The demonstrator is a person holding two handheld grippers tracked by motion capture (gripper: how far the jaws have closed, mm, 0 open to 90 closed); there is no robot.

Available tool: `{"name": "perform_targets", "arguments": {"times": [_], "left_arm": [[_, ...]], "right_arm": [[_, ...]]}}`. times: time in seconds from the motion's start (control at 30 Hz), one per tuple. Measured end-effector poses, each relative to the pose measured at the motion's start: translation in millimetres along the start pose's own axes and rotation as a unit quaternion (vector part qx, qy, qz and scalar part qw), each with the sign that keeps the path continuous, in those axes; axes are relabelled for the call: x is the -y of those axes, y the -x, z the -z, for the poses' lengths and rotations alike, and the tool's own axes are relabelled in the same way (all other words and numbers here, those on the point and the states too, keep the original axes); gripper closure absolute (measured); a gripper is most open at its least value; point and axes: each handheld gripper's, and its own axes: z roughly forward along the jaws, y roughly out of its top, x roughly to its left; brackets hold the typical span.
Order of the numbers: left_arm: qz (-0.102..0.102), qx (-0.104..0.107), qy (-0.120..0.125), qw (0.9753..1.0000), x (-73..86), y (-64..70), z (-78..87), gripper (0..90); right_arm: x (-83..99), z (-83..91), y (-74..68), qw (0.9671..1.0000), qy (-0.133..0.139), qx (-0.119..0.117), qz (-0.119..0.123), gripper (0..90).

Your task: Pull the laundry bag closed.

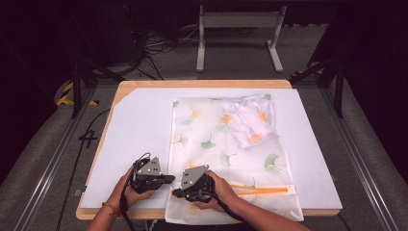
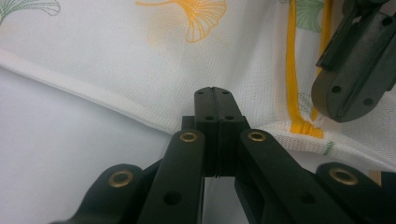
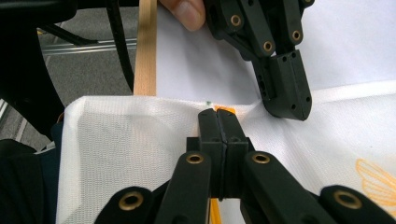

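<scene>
**Both grippers meet at the near left corner of the mesh bag, at the end of its zipper**

High view: a white mesh bag [image 1: 226, 144] with a ginkgo leaf print lies flat on the white sheet [image 1: 139, 125] that covers the counter [image 1: 202, 83]. Its long axis runs away from the person, and its near edge hangs a little over the counter's front. A crumpled white garment [image 1: 248, 122] rests on the far right part of the bag. The orange zipper [image 1: 262, 189] runs across the near end, left to right. The left gripper [image 1: 169, 179] and the right gripper [image 1: 176, 193] point toward each other at the near left corner, very close together. Both are equally near to this corner; the rest of the bag extends to the right and away from them.

Left gripper view: the jaws are pressed together, and their tip lies on the hem of the bag [image 2: 140, 70]. I cannot tell if fabric is caught between them. The zipper [image 2: 293, 70] ends just to the right, beside the other gripper [image 2: 348, 88].

Right gripper view: the jaws are also pressed together, at the orange zipper end [image 3: 225, 110]. It seems to pinch the zipper there, but the contact is hidden. The left gripper [image 3: 292, 105] touches the hem just beside it.

I judge that the next move is to pull along the zipper line, toward the right.
</scene>
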Motion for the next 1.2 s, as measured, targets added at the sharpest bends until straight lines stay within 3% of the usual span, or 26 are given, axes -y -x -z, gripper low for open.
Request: {"name": "perform_targets", "arguments": {"times": [0.17, 0.3, 0.43, 0.6, 0.63, 0.73, 0.9, 1.0, 1.1, 1.2], "left_arm": [[0.006, -0.01, 0.003, 0.9999, -0.4, 3.4, 1.0, 90.0], [0.01, 0.006, 0.022, 0.9997, -3.3, 9.4, 4.8, 90.0], [0.006, 0.011, 0.005, 0.9999, -5.0, 16.1, 4.6, 90.0], [0.022, 0.014, -0.001, 0.9997, 0.6, 21.4, 3.7, 90.0], [0.021, 0.008, -0.005, 0.9997, 0.1, 22.1, 4.0, 90.0], [-0.009, -0.008, -0.017, 0.9998, -0.9, 26.5, 3.8, 90.0], [0.0, 0.001, 0.012, 0.9999, 9.5, 22.5, 4.4, 90.0], [-0.014, -0.003, 0.007, 0.9999, 8.6, 23.5, 4.2, 90.0], [-0.004, 0.004, 0.011, 0.9999, 9.6, 21.6, 4.0, 90.0], [-0.016, -0.004, 0.0, 0.9999, 6.9, 23.4, 4.2, 90.0]], "right_arm": [[0.0, -2.9, -0.6, 1.0, -0.002, 0.0, 0.003, 90.0], [-1.0, -4.5, -1.2, 1.0, -0.003, 0.001, 0.008, 90.0], [-2.0, -5.9, -2.6, 0.9999, -0.005, 0.002, 0.012, 90.0], [-2.0, -7.2, -4.8, 0.9997, -0.01, 0.008, 0.019, 90.0], [-2.1, -7.4, -5.3, 0.9997, -0.011, 0.01, 0.021, 90.0], [-2.5, -7.7, -5.9, 0.9995, -0.015, 0.013, 0.023, 90.0], [-2.3, -7.6, -6.3, 0.9994, -0.019, 0.014, 0.025, 90.0], [-0.5, -6.3, -5.3, 0.9995, -0.02, 0.012, 0.021, 90.0], [2.7, -5.0, -5.7, 0.9994, -0.024, 0.015, 0.018, 90.0], [3.8, -3.6, -3.9, 0.9997, -0.016, 0.014, 0.011, 90.0]]}}
